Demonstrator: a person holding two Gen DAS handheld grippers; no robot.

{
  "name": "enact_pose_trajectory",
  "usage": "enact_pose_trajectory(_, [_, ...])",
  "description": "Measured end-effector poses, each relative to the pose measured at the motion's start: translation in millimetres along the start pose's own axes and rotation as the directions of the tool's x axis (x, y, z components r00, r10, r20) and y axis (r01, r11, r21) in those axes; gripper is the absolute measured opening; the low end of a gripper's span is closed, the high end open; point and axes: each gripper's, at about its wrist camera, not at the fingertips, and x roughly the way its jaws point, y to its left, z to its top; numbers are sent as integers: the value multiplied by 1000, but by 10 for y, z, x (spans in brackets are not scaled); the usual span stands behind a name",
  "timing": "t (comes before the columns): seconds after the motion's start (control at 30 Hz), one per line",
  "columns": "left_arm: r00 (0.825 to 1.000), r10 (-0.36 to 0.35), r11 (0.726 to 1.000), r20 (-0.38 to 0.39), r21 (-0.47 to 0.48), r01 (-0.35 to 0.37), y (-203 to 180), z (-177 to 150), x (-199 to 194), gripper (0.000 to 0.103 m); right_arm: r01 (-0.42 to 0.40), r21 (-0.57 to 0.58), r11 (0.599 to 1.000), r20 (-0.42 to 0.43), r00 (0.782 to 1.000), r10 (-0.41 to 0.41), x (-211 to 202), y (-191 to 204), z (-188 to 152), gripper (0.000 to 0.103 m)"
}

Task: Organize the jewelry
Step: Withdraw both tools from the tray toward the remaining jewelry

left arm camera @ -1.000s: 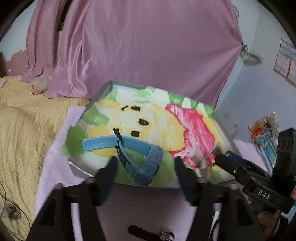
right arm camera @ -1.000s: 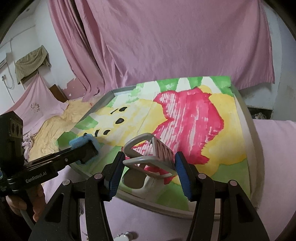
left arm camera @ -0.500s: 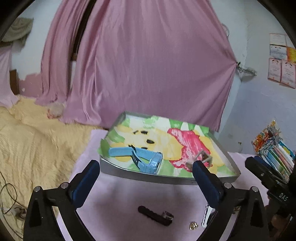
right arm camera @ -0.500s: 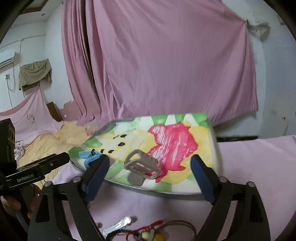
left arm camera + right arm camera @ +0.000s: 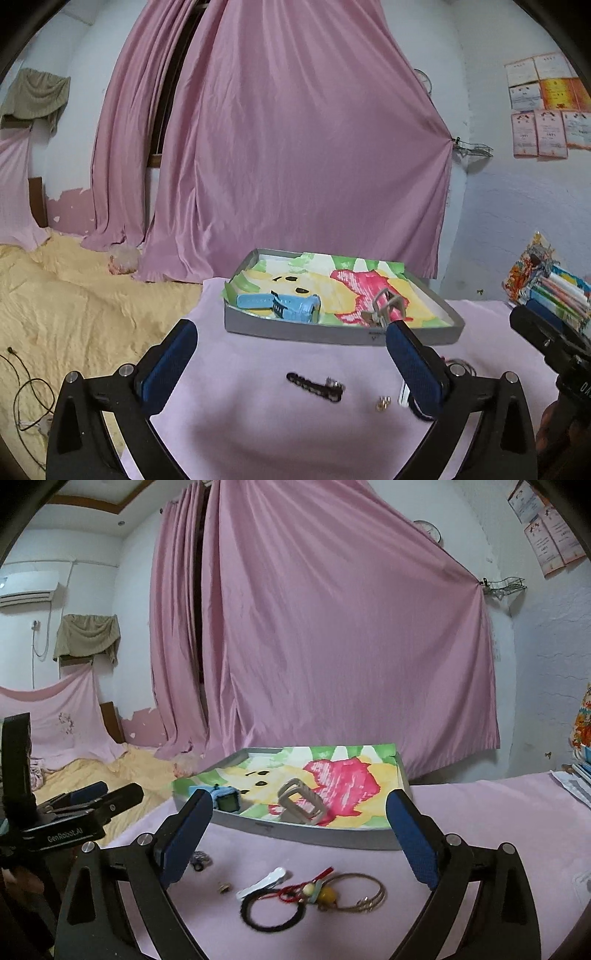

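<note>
Both grippers pulled back from tray [image 5: 343,334]; blue watch [image 5: 291,305] lies inside.

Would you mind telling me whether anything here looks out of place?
Yes: several pieces lie loose on the pink cloth outside the tray: a gold bangle, a black hair tie and a white clip.

Handheld two-finger grippers, wrist views.
Left gripper [image 5: 291,363] and right gripper [image 5: 301,832]: black angular frames, blue ribbed finger pads [image 5: 168,367], silver screws at the pivots; white "GenRobot.AI" lettering on the left body.
</note>
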Motion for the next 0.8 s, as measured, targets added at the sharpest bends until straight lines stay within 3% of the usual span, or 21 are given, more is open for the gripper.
enact_pose_trajectory(0.3, [999, -6, 999, -41, 34, 8, 59, -248, -118, 103, 27, -48, 998, 26, 999, -26, -301, 135, -254, 92])
enact_pose_trajectory(0.63, [993, 3, 998, -121, 55, 3, 54, -346, -30, 103, 52, -42, 998, -92, 994, -55, -197, 101, -462, 92])
enact_pose_trajectory(0.8, [981, 2, 998, -196, 67, 12, 62, -298, 107, 103, 54, -16, 998, -178, 983, -56, -61, 45, -531, 92])
